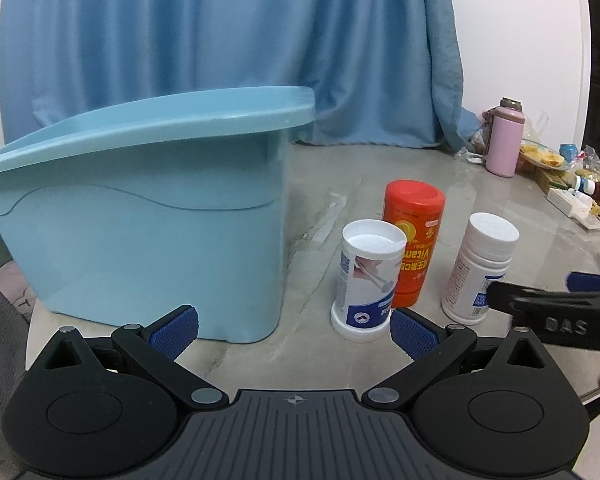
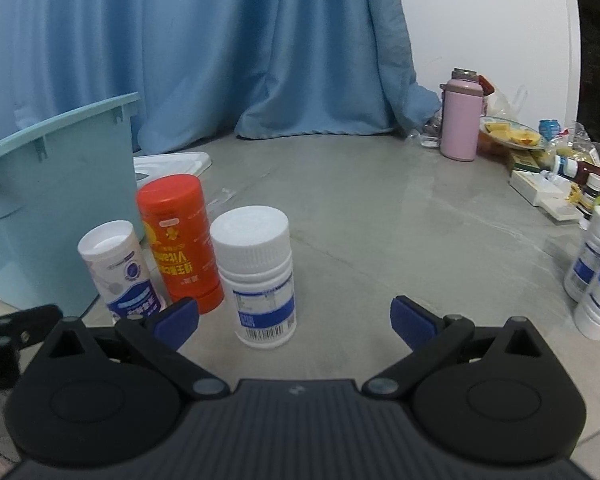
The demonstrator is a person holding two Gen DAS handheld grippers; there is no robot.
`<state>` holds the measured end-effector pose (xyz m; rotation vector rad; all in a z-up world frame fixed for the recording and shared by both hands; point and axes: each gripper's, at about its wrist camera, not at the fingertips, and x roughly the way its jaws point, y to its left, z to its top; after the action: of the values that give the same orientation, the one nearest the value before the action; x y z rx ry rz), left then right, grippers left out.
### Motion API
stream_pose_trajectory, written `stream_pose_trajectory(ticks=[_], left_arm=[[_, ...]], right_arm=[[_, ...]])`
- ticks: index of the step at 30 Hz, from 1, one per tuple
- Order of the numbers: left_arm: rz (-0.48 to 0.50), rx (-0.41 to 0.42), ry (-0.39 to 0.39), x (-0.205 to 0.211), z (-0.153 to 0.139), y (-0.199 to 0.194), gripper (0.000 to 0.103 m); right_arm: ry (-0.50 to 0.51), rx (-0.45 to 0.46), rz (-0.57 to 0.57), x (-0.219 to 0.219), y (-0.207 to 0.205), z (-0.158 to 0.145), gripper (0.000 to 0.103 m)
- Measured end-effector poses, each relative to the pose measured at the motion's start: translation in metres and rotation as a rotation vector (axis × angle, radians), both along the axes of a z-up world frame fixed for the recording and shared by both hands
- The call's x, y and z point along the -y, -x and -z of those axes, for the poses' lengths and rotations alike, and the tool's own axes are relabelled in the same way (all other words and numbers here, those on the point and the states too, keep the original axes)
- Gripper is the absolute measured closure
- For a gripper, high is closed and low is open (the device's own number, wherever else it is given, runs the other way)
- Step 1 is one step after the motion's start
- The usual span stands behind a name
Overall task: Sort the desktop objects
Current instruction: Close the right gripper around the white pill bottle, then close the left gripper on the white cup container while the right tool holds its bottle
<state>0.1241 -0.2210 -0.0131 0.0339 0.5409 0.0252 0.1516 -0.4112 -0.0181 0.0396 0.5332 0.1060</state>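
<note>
Three bottles stand together on the grey table beside a light blue bin [image 1: 140, 216]. They are a white tube with a blue label [image 1: 366, 280], an orange vitamin bottle [image 1: 414, 240] standing upside down, and a white pill bottle [image 1: 480, 268]. My left gripper [image 1: 294, 330] is open and empty, just short of the white tube. My right gripper [image 2: 296, 322] is open and empty, with the white pill bottle [image 2: 258, 276] just ahead between its fingers. In the right wrist view the orange bottle [image 2: 178, 240], the tube [image 2: 116, 272] and the bin [image 2: 52, 200] stand to the left.
A pink flask [image 2: 460, 120] stands at the back right among snack packets, a plate of food [image 2: 512, 132] and small boxes. More white bottles [image 2: 596, 280] stand at the right edge. A white lid [image 2: 172, 164] lies behind the bin. A blue curtain [image 2: 204, 48] hangs behind.
</note>
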Motion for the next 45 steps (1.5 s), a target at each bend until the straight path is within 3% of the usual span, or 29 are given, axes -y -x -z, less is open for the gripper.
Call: stream_pose_trajectory(ticks=[11, 12, 13, 14, 45], left_arm=[[-0.005, -0.004, 0.011, -0.005, 0.004, -0.01, 0.0], [-0.007, -0.005, 0.012, -0.005, 0.004, -0.011, 0.0], [-0.009, -0.005, 0.014, -0.005, 0.005, -0.012, 0.0], [-0.01, -0.005, 0.016, -0.005, 0.005, -0.012, 0.0], [0.084, -0.003, 0.068, 0.032, 0.012, -0.014, 0.0]], right_arm=[[0.02, -0.012, -0.028, -0.016, -0.04, 0.012, 0.003], [0.021, -0.013, -0.039, -0.017, -0.043, 0.012, 0.016], [0.018, -0.012, -0.047, -0.018, -0.043, 0.013, 0.054], [0.015, -0.011, -0.053, -0.018, -0.043, 0.013, 0.055], [0.017, 0.007, 0.047, 0.027, 0.018, -0.008, 0.055]])
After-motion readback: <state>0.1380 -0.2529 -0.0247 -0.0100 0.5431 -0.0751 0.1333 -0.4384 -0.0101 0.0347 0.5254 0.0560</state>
